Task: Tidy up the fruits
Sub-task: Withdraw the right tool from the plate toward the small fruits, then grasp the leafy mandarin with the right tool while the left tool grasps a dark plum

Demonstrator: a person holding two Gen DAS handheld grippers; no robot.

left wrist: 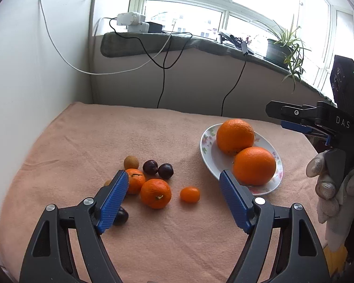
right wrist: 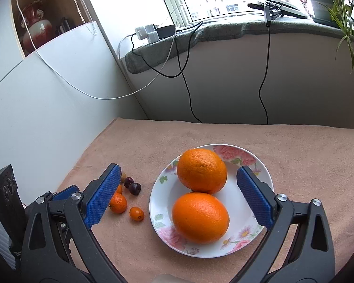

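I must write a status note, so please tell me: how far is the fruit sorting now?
Done: two large oranges lie on the flowered plate. In hand: nothing; the left gripper and the right gripper are both open and empty. Left: the small fruits remain on the cloth beside the plate: mandarins, a kumquat, dark plums and a brownish fruit.

Glossy glazed plate (right wrist: 167,184) (floral print), dimpled oranges (right wrist: 200,217), matt fuzzy pink cloth (left wrist: 153,132), ribbed fingers (left wrist: 113,198)

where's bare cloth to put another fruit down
Free: the cloth behind the small fruit up to the wall, and the near strip before the plate. Crowded: the cluster around the tangerine, and the plate with two oranges.
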